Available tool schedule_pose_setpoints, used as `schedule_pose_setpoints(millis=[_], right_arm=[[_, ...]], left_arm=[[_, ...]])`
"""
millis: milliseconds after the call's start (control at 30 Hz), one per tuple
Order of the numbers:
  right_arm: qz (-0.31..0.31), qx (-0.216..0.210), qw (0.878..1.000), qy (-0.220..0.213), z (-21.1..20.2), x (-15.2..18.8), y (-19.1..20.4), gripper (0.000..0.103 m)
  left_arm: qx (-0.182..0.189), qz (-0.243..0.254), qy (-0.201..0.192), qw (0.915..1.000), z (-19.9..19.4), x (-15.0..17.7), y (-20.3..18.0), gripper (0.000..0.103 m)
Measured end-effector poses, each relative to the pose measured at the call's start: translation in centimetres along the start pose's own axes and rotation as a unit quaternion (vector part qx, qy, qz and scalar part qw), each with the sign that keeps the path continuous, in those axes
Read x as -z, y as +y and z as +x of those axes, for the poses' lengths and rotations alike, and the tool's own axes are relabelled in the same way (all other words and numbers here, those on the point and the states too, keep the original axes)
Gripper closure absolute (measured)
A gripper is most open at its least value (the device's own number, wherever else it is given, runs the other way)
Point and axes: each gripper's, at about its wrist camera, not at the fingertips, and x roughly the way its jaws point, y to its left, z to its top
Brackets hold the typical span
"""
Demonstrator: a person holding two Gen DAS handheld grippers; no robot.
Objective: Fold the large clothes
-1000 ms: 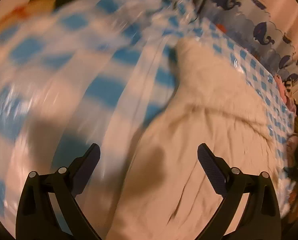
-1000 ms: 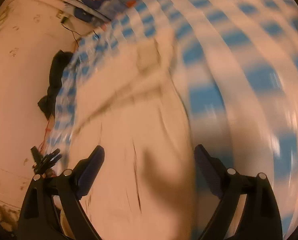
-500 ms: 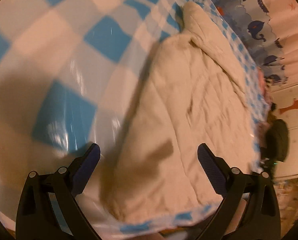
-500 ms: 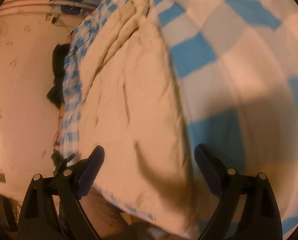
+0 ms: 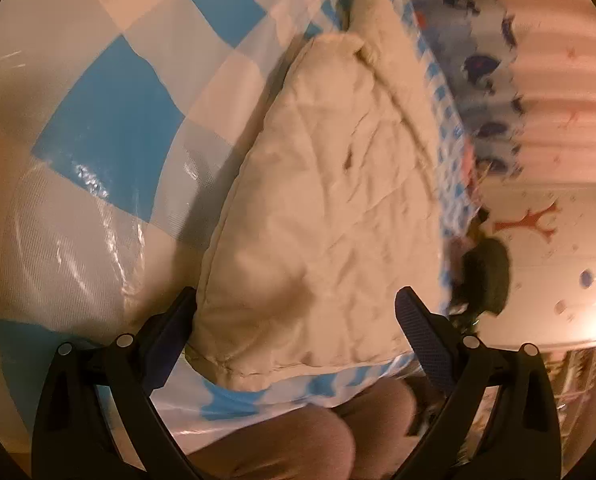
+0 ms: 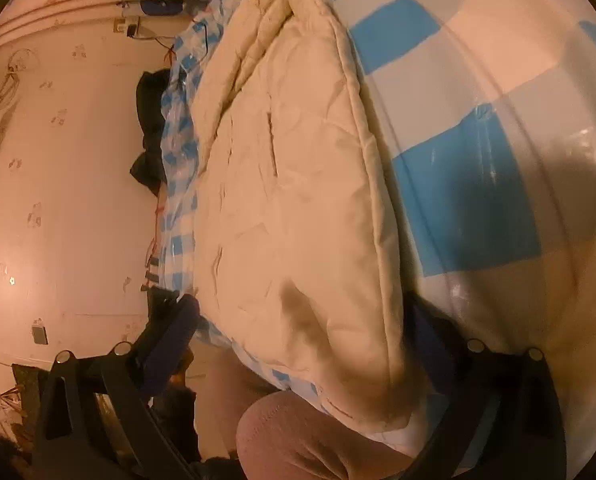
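Observation:
A cream quilted garment [image 5: 329,216] lies spread lengthwise on a blue-and-white checked, plastic-covered table [image 5: 110,128]. Its near hem rests at the table's front edge. My left gripper [image 5: 298,332] is open, and the hem's left corner sits between its fingers without the pads pressing on it. In the right wrist view the garment [image 6: 298,208] fills the middle. My right gripper [image 6: 301,332] straddles the hem's right corner, its jaws opening wide. Its right finger [image 6: 429,332] is partly hidden behind the garment's edge. The pads do not press the cloth.
The person's leg [image 5: 298,440] [image 6: 298,432] is just below the table's front edge. A whale-print cloth [image 5: 477,68] hangs at the far side. A dark bundle [image 5: 485,276] [image 6: 150,132] lies beside the table, next to a pale wall [image 6: 58,184].
Both views have swung down and back toward the garment's near hem, which now lies between each pair of fingers. The blur has cleared. The right jaws stand a little wider.

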Motion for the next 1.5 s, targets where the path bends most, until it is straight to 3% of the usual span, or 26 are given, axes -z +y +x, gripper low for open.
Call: schedule_pose_setpoints(millis=[133,200,333,433,467,500,567,600,633,733,800,833,933,967,1000,1033,1067,1100,1133,1167,1300,1500], right_arm=[[-0.003,-0.010,1.000,0.024,-0.2,-0.2,0.0,0.007],[-0.010,-0.023,0.999,0.028,-0.4,0.1,0.3,0.007],[-0.023,-0.057,0.998,0.032,-0.5,0.5,0.7,0.007],[-0.031,-0.121,0.992,0.023,-0.9,0.8,1.0,0.007],[-0.033,-0.134,0.990,0.020,-1.0,0.9,0.9,0.007],[-0.031,-0.127,0.991,0.023,-0.7,0.9,0.6,0.007],[-0.025,-0.104,0.994,0.034,0.0,0.9,0.1,0.007],[-0.026,-0.102,0.994,0.036,0.1,0.8,0.1,0.007],[-0.024,-0.100,0.994,0.038,0.0,0.8,0.0,0.007],[-0.028,-0.082,0.995,0.042,0.4,0.8,0.5,0.007],[-0.041,-0.058,0.996,0.051,0.9,0.8,0.7,0.007],[-0.043,-0.051,0.996,0.053,1.2,0.9,0.7,0.007],[-0.041,-0.046,0.996,0.064,1.5,0.9,0.9,0.007],[-0.035,-0.050,0.996,0.062,1.4,0.8,0.8,0.007],[-0.028,-0.055,0.997,0.053,1.2,0.8,0.6,0.008],[-0.027,-0.052,0.997,0.048,1.2,0.8,0.7,0.012],[-0.031,-0.042,0.998,0.044,1.1,0.9,0.8,0.017],[-0.040,-0.025,0.998,0.042,1.2,1.2,1.0,0.042],[-0.036,-0.021,0.998,0.041,1.3,1.4,1.0,0.081],[-0.034,-0.017,0.999,0.032,1.2,1.5,1.0,0.085],[-0.051,-0.017,0.999,0.006,0.8,2.4,2.0,0.087],[-0.093,-0.058,0.993,-0.044,-2.1,3.3,6.6,0.088]], left_arm=[[-0.033,0.021,0.006,0.9992,0.8,-0.3,-0.6,0.009],[-0.033,0.009,-0.023,0.9991,-0.2,-0.5,-0.5,0.009],[0.056,0.000,0.010,0.9984,0.8,-0.5,-1.0,0.009],[0.154,0.022,-0.007,0.9878,0.0,-0.1,-2.6,0.009],[0.169,0.031,-0.014,0.9850,-0.5,-0.2,-2.8,0.009],[0.159,0.039,-0.015,0.9863,-0.5,-0.3,-3.0,0.009],[0.077,0.022,0.022,0.9965,1.4,-0.8,-2.4,0.009],[0.065,0.011,0.037,0.9972,2.3,-0.8,-2.1,0.009],[0.067,0.008,0.042,0.9968,2.6,-0.7,-1.9,0.009],[0.177,0.023,0.000,0.9839,1.3,-0.2,-2.7,0.009],[0.081,0.026,0.024,0.9961,3.1,-0.5,-2.8,0.009],[0.063,0.022,0.037,0.9971,3.9,-0.6,-2.6,0.010],[0.066,0.030,0.012,0.9973,3.3,-0.6,-3.2,0.010],[0.059,0.032,0.008,0.9977,3.1,-0.6,-3.4,0.015],[0.043,0.029,0.010,0.9986,3.1,-0.6,-3.3,0.031],[0.021,0.022,0.015,0.9994,3.3,-0.6,-3.2,0.040],[0.014,0.016,0.017,0.9996,3.3,-0.7,-2.7,0.058],[0.009,0.003,0.021,0.9997,3.1,-0.8,-1.8,0.076],[0.009,-0.008,0.024,0.9996,3.0,-0.8,-1.5,0.079],[0.010,-0.012,0.023,0.9996,2.9,-0.7,-1.4,0.083],[-0.011,0.005,0.014,0.9998,2.9,-0.4,-3.0,0.092],[0.011,0.046,-0.014,0.9988,-1.5,1.2,-7.8,0.094]])
